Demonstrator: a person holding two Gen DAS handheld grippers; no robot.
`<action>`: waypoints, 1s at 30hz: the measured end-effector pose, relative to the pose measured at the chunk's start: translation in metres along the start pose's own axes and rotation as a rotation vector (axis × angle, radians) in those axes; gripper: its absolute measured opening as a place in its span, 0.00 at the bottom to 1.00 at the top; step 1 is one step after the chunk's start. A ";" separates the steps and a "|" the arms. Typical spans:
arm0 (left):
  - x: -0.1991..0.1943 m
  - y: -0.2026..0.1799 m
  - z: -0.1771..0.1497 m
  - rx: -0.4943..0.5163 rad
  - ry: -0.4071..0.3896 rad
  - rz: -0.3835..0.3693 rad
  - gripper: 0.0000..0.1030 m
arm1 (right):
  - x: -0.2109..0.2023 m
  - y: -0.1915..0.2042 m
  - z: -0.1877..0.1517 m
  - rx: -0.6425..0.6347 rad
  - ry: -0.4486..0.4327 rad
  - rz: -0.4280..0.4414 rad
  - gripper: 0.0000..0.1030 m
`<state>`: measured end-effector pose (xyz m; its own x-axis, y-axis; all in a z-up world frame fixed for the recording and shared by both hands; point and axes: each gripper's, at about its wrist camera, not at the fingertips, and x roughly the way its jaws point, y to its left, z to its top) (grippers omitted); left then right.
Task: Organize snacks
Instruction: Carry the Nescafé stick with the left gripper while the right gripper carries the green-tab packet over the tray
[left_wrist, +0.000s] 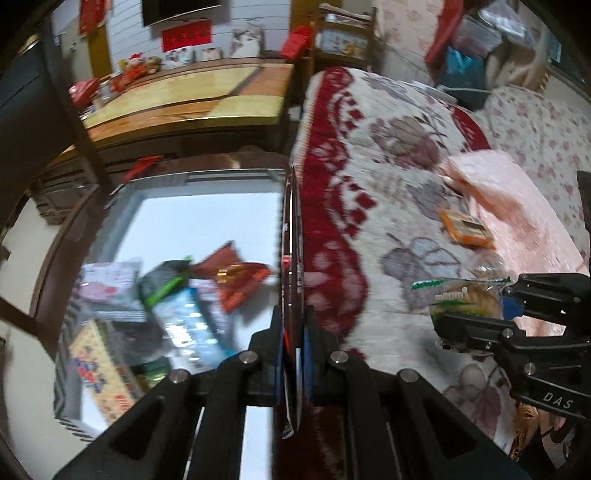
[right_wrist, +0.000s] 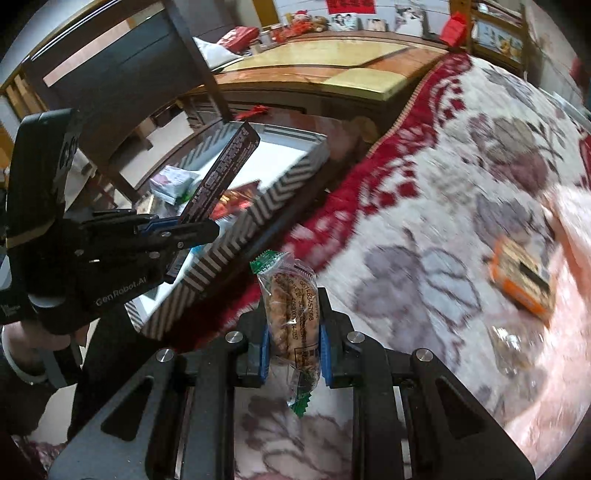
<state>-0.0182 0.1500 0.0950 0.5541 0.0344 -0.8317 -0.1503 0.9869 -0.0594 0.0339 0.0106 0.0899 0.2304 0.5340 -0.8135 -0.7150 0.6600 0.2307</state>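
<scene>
Spread under both of my grippers is a bed with a cream blanket (left_wrist: 399, 155) patterned in dark red and grey flowers, and beyond it a wooden cabinet (left_wrist: 192, 96) runs along the far wall.

Beside the bed's edge sits a box (right_wrist: 258, 218) with grey-and-white chevron sides and a white floor. Several snack packets lie in it already: a red one (left_wrist: 236, 280), a pale pink one (left_wrist: 110, 288), a blue one (left_wrist: 192, 328) and a dark one with a green stripe (left_wrist: 166, 284).

My left gripper (left_wrist: 293, 354) is clamped on a thin dark snack bar (right_wrist: 221, 173), which from its own camera shows edge-on; in the right wrist view the bar slants up over the near wall of the box.

My right gripper (right_wrist: 293, 347) is pinched on a clear packet of biscuits (right_wrist: 291, 314) with green crimped ends, held upright above the blanket, just beside the box.

Well apart from both, an orange packet (right_wrist: 521, 284) lies on the bed where the blanket meets a pink cloth (left_wrist: 517, 206), with a clear wrapper (right_wrist: 513, 347) near it. Both views are blurred.
</scene>
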 end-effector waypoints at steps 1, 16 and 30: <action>-0.001 0.006 0.000 -0.011 -0.002 0.009 0.10 | 0.002 0.004 0.004 -0.006 0.001 0.003 0.19; -0.003 0.076 -0.010 -0.154 -0.011 0.082 0.10 | 0.045 0.060 0.058 -0.117 0.030 0.031 0.19; 0.006 0.097 -0.010 -0.204 -0.011 0.095 0.10 | 0.081 0.077 0.080 -0.145 0.074 0.030 0.19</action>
<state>-0.0373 0.2441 0.0790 0.5387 0.1283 -0.8327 -0.3641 0.9268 -0.0927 0.0508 0.1469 0.0845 0.1617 0.5083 -0.8459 -0.8097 0.5583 0.1807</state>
